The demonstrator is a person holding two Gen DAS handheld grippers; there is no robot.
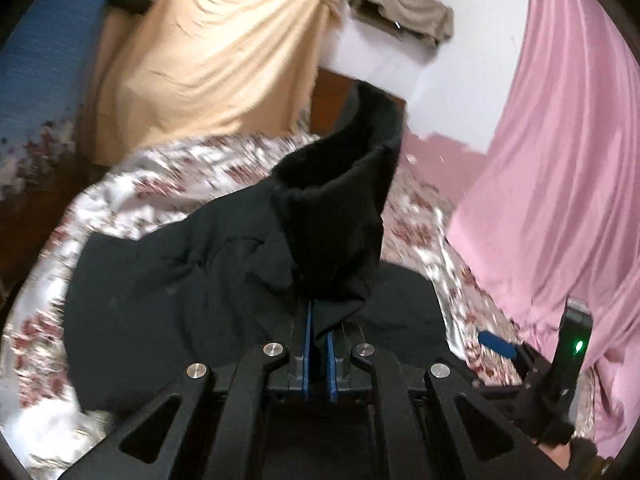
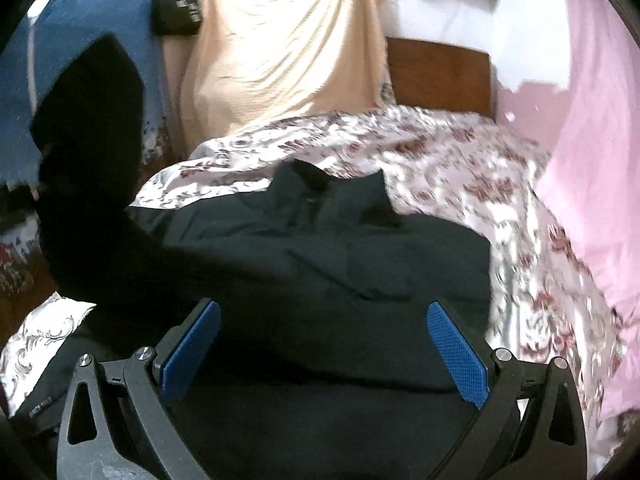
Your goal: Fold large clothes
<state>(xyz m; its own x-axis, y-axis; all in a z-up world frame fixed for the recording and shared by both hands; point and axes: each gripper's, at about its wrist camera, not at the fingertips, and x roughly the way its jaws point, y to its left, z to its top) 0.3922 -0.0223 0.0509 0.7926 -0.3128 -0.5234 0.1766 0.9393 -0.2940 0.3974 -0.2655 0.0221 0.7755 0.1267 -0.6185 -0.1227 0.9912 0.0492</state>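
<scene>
Black jacket [image 2: 320, 264] – matt cloth, fleecy at cuff [image 1: 340, 184]; bedspread [image 2: 460, 160] glossy satin; pink curtain [image 1: 560, 160] smooth, faint sheen; headboard [image 2: 438, 76] wood; right gripper [image 2: 320, 360] pads [image 2: 456, 354] – textured blue

No legible text anywhere; small white print on the black bag [image 2: 177, 10] hung upper left in right wrist view is too blurred to read; faint pale lettering on dark fabric [image 2: 40, 404] at lower left edge also unreadable; left wrist view shows no print.
</scene>
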